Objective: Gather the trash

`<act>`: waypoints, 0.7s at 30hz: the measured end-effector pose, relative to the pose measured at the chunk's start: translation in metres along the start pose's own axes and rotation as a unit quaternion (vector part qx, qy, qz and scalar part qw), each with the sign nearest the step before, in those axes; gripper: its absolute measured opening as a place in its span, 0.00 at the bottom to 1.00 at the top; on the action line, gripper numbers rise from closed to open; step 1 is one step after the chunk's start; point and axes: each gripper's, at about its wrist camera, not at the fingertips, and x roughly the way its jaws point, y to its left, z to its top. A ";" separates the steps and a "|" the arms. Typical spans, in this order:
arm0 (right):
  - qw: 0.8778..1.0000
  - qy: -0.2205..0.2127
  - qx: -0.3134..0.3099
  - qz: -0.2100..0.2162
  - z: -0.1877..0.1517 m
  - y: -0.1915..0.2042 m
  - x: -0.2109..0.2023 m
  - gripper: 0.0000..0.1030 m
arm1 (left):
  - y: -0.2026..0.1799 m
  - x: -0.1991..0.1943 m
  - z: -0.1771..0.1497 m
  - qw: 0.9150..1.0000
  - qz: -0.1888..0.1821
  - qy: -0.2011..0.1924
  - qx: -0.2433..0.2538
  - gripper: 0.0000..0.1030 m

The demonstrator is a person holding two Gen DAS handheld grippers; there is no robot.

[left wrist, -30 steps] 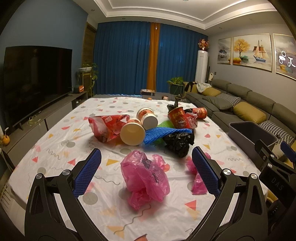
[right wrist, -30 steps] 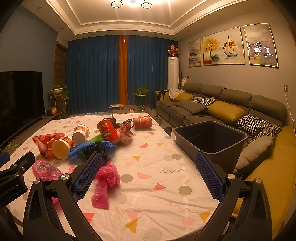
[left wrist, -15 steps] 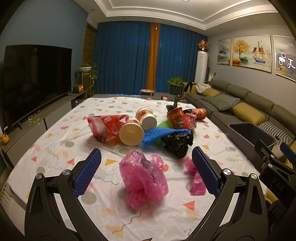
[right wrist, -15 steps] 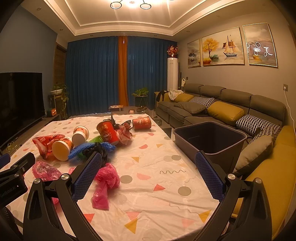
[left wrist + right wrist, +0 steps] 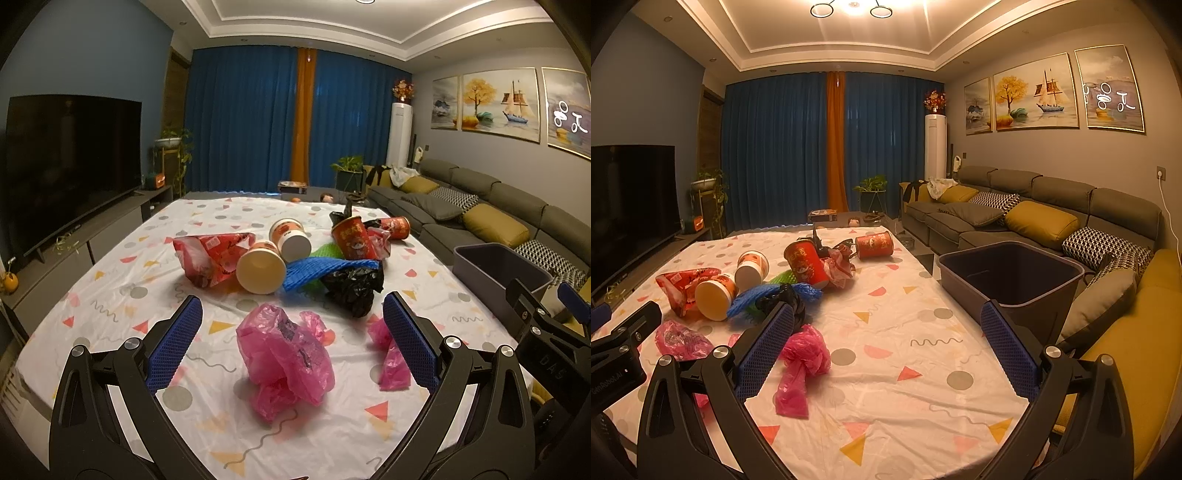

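Observation:
Trash lies on a patterned tablecloth. A big crumpled pink bag [image 5: 286, 354] sits between the fingers of my open, empty left gripper [image 5: 291, 343]. A smaller pink bag [image 5: 803, 365] lies just right of the left finger of my open, empty right gripper [image 5: 886, 350]; it also shows in the left wrist view [image 5: 389, 350]. Farther back are a black bag [image 5: 351, 286], blue foam net [image 5: 314, 271], paper cups [image 5: 260, 267], a red wrapper [image 5: 210, 254] and red cans [image 5: 807, 262]. A dark bin [image 5: 1012, 277] stands off the table's right edge.
A grey sofa [image 5: 1052, 221] with cushions runs along the right wall behind the bin. A TV [image 5: 70, 162] on a low cabinet stands left of the table. The table edge [image 5: 1015, 398] curves close to the right gripper.
Both grippers have crept slightly forward and lower toward the table. Both stay open and nothing on the table has moved.

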 end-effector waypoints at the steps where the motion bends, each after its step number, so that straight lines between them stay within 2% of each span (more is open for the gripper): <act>1: 1.000 0.000 0.000 0.000 0.000 0.000 0.000 0.95 | 0.000 0.000 0.000 1.000 0.000 0.000 0.000 0.94; 17: 1.000 0.001 0.000 -0.001 0.000 0.000 0.001 0.95 | 0.000 0.000 0.000 1.000 0.000 -0.001 0.001 0.94; 21: 1.000 0.005 0.001 0.000 -0.002 0.000 0.004 0.95 | 0.003 -0.001 0.001 1.000 0.013 -0.016 0.005 0.94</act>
